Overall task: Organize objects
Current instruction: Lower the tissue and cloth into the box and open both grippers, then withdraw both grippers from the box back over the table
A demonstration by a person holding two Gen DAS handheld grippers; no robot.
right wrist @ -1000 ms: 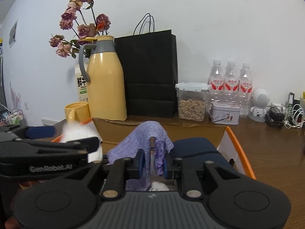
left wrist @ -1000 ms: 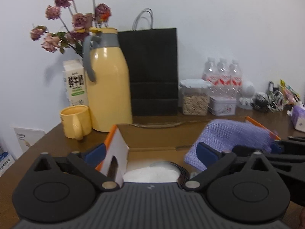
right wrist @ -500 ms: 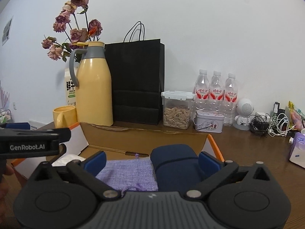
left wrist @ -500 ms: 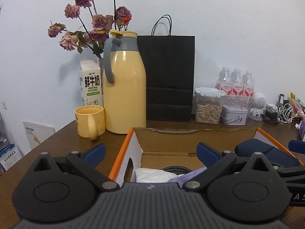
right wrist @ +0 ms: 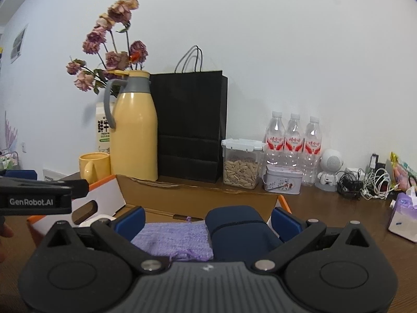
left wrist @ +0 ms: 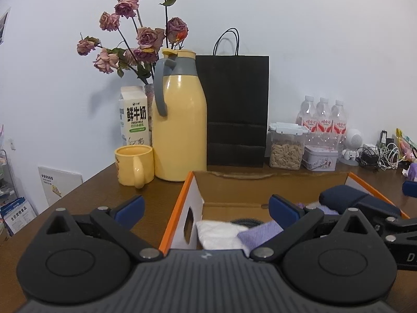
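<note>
The purple knitted cloth [right wrist: 174, 238] is now lying flat inside the cardboard box [right wrist: 198, 198], just beside a rolled navy blue item [right wrist: 238, 230] and near a white bundle [left wrist: 220, 234] at the box's left end; a second ago it was hanging pinched in the right gripper [right wrist: 207, 221], above the box. That gripper's jaws have just been opening and are now standing as wide as they go, with nothing pressed between the pads, though the cloth and the navy roll are lying in the box below the gap. The left gripper [left wrist: 206, 210] is likewise spread wide and holding nothing, straddling the box's orange-edged left wall. Both grippers are pulling back from the box, and more of the yellow thermos [left wrist: 179, 122], the yellow mug [left wrist: 134, 165] and the black paper bag [left wrist: 237, 109] is coming into view. The cloth is looking stowed, so the hands are probably free for whatever loose item comes next
</note>
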